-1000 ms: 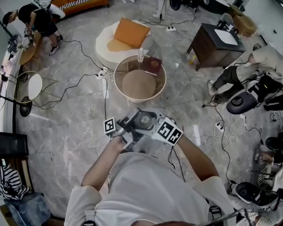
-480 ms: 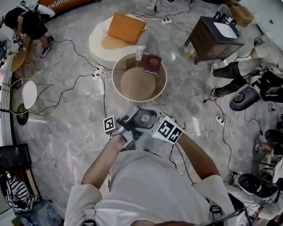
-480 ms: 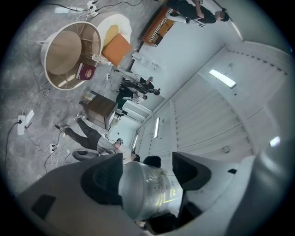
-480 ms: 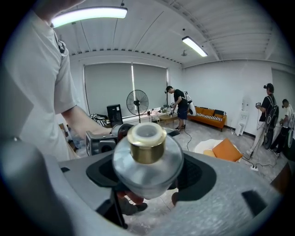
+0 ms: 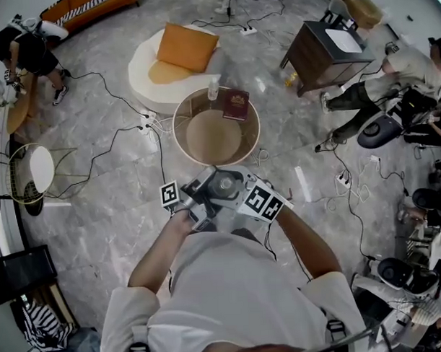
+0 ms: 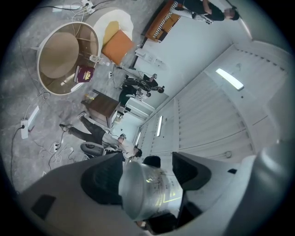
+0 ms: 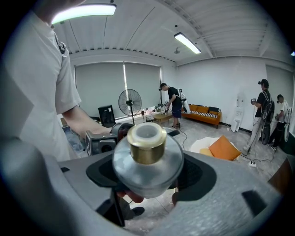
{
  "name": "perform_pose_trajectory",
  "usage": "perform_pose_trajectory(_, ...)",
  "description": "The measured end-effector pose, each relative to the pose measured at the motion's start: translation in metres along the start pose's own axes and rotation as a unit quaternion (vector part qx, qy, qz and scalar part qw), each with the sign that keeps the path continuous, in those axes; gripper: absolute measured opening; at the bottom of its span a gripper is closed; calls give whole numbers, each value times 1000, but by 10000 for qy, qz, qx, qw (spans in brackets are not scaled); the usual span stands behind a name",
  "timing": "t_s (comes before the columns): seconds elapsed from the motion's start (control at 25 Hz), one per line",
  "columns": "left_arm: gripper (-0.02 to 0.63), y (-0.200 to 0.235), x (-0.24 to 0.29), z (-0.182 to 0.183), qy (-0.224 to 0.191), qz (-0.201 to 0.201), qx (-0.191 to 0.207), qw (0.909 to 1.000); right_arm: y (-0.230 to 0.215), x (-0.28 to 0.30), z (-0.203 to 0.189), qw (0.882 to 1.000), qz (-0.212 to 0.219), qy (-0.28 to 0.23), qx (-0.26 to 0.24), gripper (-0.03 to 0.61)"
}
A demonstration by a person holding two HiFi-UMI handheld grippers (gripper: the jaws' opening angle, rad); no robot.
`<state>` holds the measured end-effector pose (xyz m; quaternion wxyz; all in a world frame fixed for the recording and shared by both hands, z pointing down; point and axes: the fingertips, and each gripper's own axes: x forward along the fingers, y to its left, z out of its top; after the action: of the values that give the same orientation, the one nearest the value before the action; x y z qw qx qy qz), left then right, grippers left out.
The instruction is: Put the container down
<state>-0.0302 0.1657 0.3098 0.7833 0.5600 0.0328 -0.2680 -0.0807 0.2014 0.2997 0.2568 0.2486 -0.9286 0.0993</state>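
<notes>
Container, clear rounded body with a gold neck, is held up in the air on the near side of the round table, close to the person's chest and not over the tabletop. Left gripper is clamped across the clear body, pads on both sides. Right gripper is closed on the wide part, with the gold neck pointing back at its camera. Both grip the same item from opposite sides. On the far edge of the table sit a dark red book and a small bottle; the near and middle part of the top looks free. Cables run over the floor left of the table. Risks, as a judgement: the body looks smooth, so it could slip or twist if one gripper lets go before it is seated. Opening short of the table drops it to the floor. Setting it down too far across could knock the bottle or land on the book.
</notes>
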Motion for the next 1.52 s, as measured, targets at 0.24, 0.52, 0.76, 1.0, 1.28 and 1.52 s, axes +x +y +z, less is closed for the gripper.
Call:
perform_pose_trajectory(0.24, 318, -7, 1, 30, 112, 46, -59, 9999, -21, 23, 10, 9999, -99, 14, 90, 337)
perform_pose_trajectory(0.52, 318, -14, 7, 53, 84, 94, -64, 9999, -41, 35, 22, 9998, -122, 6, 125, 337)
perform_pose_trajectory(0.76, 318, -19, 18, 75, 17, 66, -86, 9999, -61, 44, 27, 9999, -86, 7, 120, 337)
perform_pose_trajectory(1.0, 318, -13, 35, 97, -124, 47, -46, 9999, -89, 47, 22, 10000, 38, 33, 69, 337)
perform_pose_trajectory(1.28, 318, 5, 66, 132, -343, 7, -14, 9994, -137, 51, 9, 9996, 269, 61, 27, 337)
perform_pose_trajectory(1.52, 318, 23, 96, 167, -548, 26, -20, 9985, -183, 54, -4, 9987, 489, 146, 15, 337)
